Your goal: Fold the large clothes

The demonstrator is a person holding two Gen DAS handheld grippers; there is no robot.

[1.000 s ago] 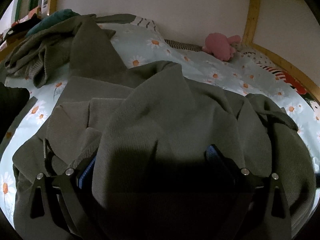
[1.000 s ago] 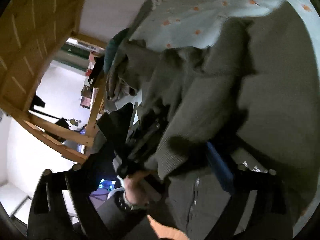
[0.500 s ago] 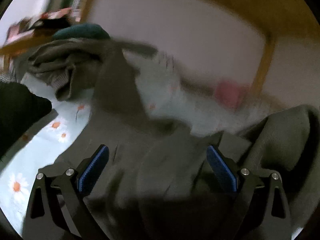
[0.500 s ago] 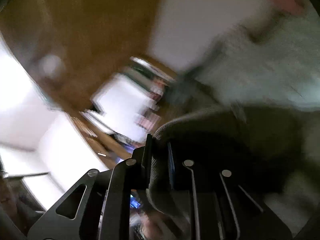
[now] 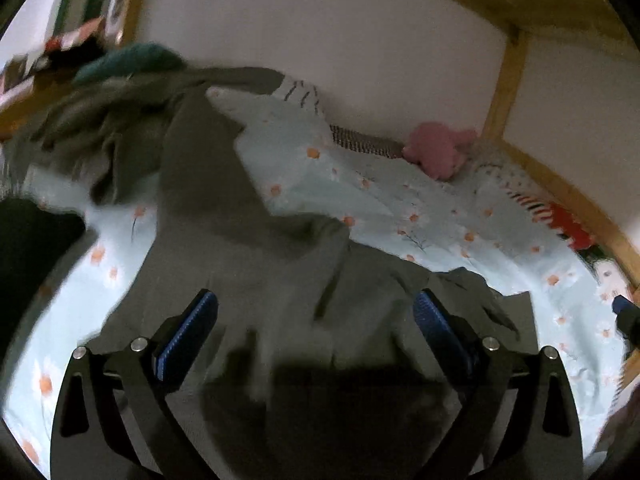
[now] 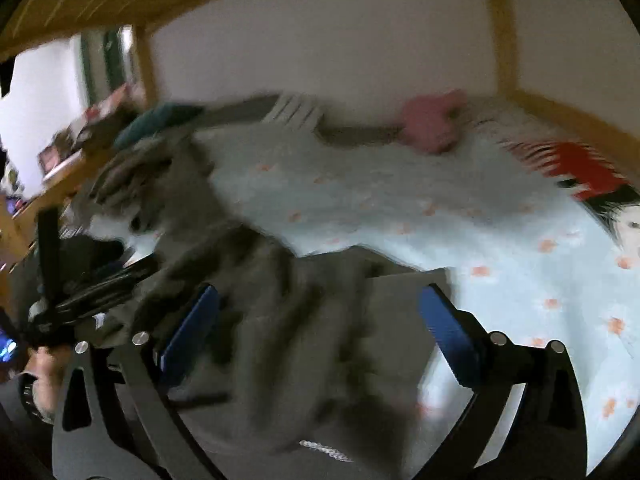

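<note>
A large grey-green knit garment (image 5: 256, 272) lies spread and partly folded on the bed, one sleeve running up to the far left. It also shows in the right wrist view (image 6: 280, 320), blurred by motion. My left gripper (image 5: 316, 320) is open just above the garment, with nothing between its blue pads. My right gripper (image 6: 320, 320) is open over the garment's right part, also empty. The left gripper's body (image 6: 80, 292) shows at the left of the right wrist view.
The bed has a pale blue daisy sheet (image 5: 400, 208). A pile of other clothes (image 5: 100, 120) lies at the far left. A pink plush toy (image 5: 436, 152) sits by the wall. Wooden bed posts (image 5: 508, 80) rise behind. A red and black printed pillow (image 6: 580, 172) lies at the right.
Both grippers let go of the garment and lifted back. The right gripper went from shut on a fold to open. The cloth that draped over the left gripper now lies flat.
</note>
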